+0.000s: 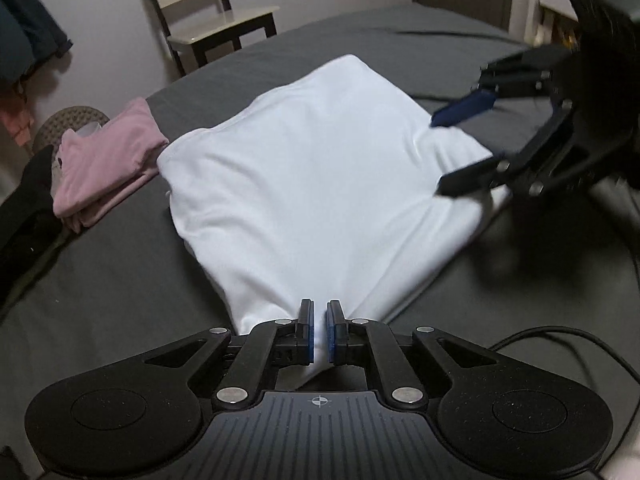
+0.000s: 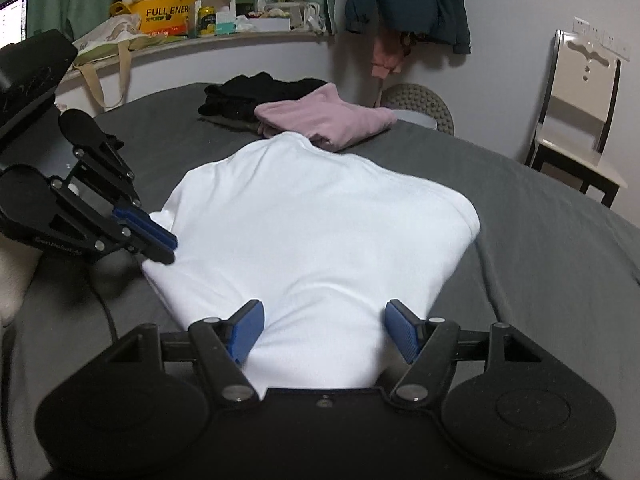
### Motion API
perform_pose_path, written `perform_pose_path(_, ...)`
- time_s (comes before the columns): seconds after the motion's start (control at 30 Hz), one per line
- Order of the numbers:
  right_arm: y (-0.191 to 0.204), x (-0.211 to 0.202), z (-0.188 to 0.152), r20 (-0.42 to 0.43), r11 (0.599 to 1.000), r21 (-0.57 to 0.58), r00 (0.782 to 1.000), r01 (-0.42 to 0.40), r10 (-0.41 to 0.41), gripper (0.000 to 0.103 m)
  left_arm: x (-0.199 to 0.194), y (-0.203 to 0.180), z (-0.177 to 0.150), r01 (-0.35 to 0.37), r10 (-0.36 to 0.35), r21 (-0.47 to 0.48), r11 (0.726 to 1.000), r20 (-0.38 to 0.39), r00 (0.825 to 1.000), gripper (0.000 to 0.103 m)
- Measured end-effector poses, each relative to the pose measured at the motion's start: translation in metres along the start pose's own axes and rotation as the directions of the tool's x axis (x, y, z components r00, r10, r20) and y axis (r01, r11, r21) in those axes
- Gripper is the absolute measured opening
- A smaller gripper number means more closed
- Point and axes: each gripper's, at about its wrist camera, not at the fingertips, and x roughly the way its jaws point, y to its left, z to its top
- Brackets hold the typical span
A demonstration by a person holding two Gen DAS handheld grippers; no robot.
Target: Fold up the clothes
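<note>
Your left gripper [image 1: 319,330] has its blue pads pinched nearly together on a bunched corner of the white, smooth-knit folded garment [image 1: 320,184], cloth squeezed right up between them. Your right gripper [image 2: 324,330] is spread wide, its blue pads [image 2: 248,326] sitting either side of the garment's near edge with white fabric running between them, nothing clamped. From the left wrist you can see that right gripper [image 1: 460,152] splayed at the garment's right-hand corner, one finger above the cloth and one at its edge.

The white garment lies as a rough rectangle in the middle of the dark grey bed sheet [image 1: 120,280]. Just beyond its far corner sits a folded pink soft top [image 2: 324,120], touching or nearly touching it, and next to that a heap of black clothing [image 2: 248,96]. A black cable [image 1: 560,340] trails over the sheet near your left gripper. Off the bed stands a pale-seated, dark-framed wooden chair [image 1: 216,20] against the wall.
</note>
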Motion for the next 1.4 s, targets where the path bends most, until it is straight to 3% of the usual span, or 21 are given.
perform_pose_path(0.1, -0.007, -0.01, 0.004, -0.031, 0.999, 0.049, 0.999, -0.015, 0.017, 0.068, -0.003, -0.008, 0.002, -0.032, 0.033, 0.074, 0.997, -0.013, 0.999, 0.006)
perform_pose_path(0.2, -0.008, -0.023, 0.008, 0.028, 0.999, 0.037, 1.0, -0.006, 0.005, 0.07, -0.009, -0.02, -0.001, -0.083, 0.082, 0.184, 0.979, 0.01, 0.997, 0.01)
perform_pose_path(0.3, 0.002, -0.023, 0.015, 0.09, 0.995, -0.086, 0.995, 0.055, -0.047, 0.081, -0.023, -0.03, -0.004, -0.172, 0.148, 0.253, 0.952, 0.111, 0.983, 0.011)
perform_pose_path(0.4, 0.007, -0.008, 0.025, 0.125, 0.989, -0.137, 0.992, 0.048, -0.031, 0.081, -0.031, -0.033, -0.005, -0.185, 0.131, 0.26, 0.948, 0.209, 0.969, 0.015)
perform_pose_path(0.5, 0.008, 0.008, 0.031, 0.142, 0.991, -0.127, 0.989, -0.029, 0.047, 0.085, -0.019, -0.035, -0.005, -0.16, 0.123, 0.263, 0.951, 0.149, 0.981, 0.015)
perform_pose_path(0.57, 0.008, 0.019, 0.033, 0.136, 0.991, -0.118, 0.987, -0.07, 0.086, 0.091, -0.013, -0.034, -0.008, -0.156, 0.126, 0.255, 0.954, 0.129, 0.984, 0.015)
perform_pose_path(0.63, 0.01, 0.032, 0.03, 0.075, 0.992, -0.12, 0.995, -0.049, 0.058, 0.091, -0.013, -0.031, -0.01, -0.156, 0.128, 0.248, 0.956, 0.127, 0.984, 0.016)
perform_pose_path(0.73, 0.011, 0.035, 0.016, 0.04, 0.992, -0.127, 0.999, -0.023, 0.029, 0.093, -0.015, -0.021, -0.012, -0.163, 0.142, 0.205, 0.965, 0.114, 0.983, 0.029)
perform_pose_path(0.87, -0.005, 0.017, 0.002, 0.022, 0.998, -0.003, 0.998, -0.055, 0.056, 0.093, -0.01, 0.002, -0.012, -0.163, 0.157, 0.072, 0.984, 0.084, 0.984, 0.053)
perform_pose_path(0.93, -0.007, 0.009, -0.001, -0.017, 0.999, 0.004, 0.998, -0.054, 0.054, 0.094, -0.012, 0.006, -0.01, -0.156, 0.153, 0.04, 0.987, 0.077, 0.985, 0.054)
perform_pose_path(1.07, -0.011, -0.005, 0.002, -0.1, 0.996, 0.039, 0.992, -0.076, 0.08, 0.094, -0.027, 0.004, -0.006, -0.196, 0.187, 0.042, 0.98, 0.16, 0.969, 0.054)
perform_pose_path(1.17, -0.005, -0.023, 0.009, -0.033, 0.998, -0.009, 0.998, -0.054, 0.054, 0.094, -0.042, 0.004, 0.002, -0.204, 0.193, 0.01, 0.979, 0.282, 0.94, 0.056)
perform_pose_path(1.23, 0.002, -0.028, 0.01, 0.017, 0.996, -0.03, 0.997, -0.08, 0.08, 0.094, -0.043, 0.008, 0.011, -0.182, 0.18, -0.023, 0.983, 0.327, 0.928, 0.056)
perform_pose_path(1.33, 0.01, -0.019, 0.01, 0.025, 0.992, -0.033, 0.992, -0.123, 0.124, 0.086, -0.027, 0.019, 0.029, -0.079, 0.105, -0.09, 0.993, 0.348, 0.932, 0.056)
perform_pose_path(1.4, 0.014, -0.007, 0.005, -0.003, 0.994, -0.024, 0.994, -0.108, 0.108, 0.073, -0.01, 0.021, 0.038, -0.03, 0.058, -0.087, 0.996, 0.338, 0.939, 0.056)
